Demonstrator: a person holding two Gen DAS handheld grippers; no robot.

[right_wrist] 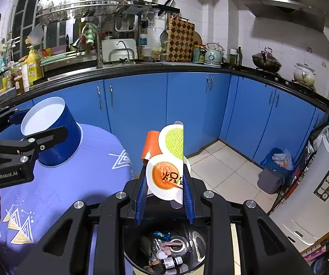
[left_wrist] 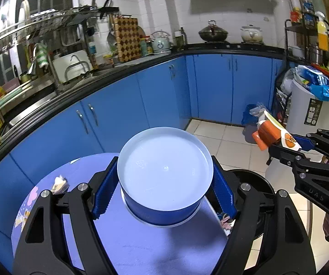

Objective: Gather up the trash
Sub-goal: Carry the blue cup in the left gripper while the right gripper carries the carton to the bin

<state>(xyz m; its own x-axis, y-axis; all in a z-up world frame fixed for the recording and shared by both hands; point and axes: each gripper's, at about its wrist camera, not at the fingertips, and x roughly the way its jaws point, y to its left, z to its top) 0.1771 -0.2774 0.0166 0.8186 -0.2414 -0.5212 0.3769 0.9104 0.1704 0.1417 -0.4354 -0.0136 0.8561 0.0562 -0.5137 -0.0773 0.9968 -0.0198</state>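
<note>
Above purple surface (left_wrist: 141, 247): left gripper (left_wrist: 164, 183) clamps blue cup (left_wrist: 164, 171); right gripper (right_wrist: 164, 197) pinches flattened carton (right_wrist: 166, 160) over bin (right_wrist: 164, 249).

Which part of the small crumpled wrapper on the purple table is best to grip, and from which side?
Grip the crumpled wrapper across its raised middle, coming from above with the jaws either side. It lies low and loose on the purple table, so there is little edge for a sideways approach; probably a pinch downward holds it best.
</note>
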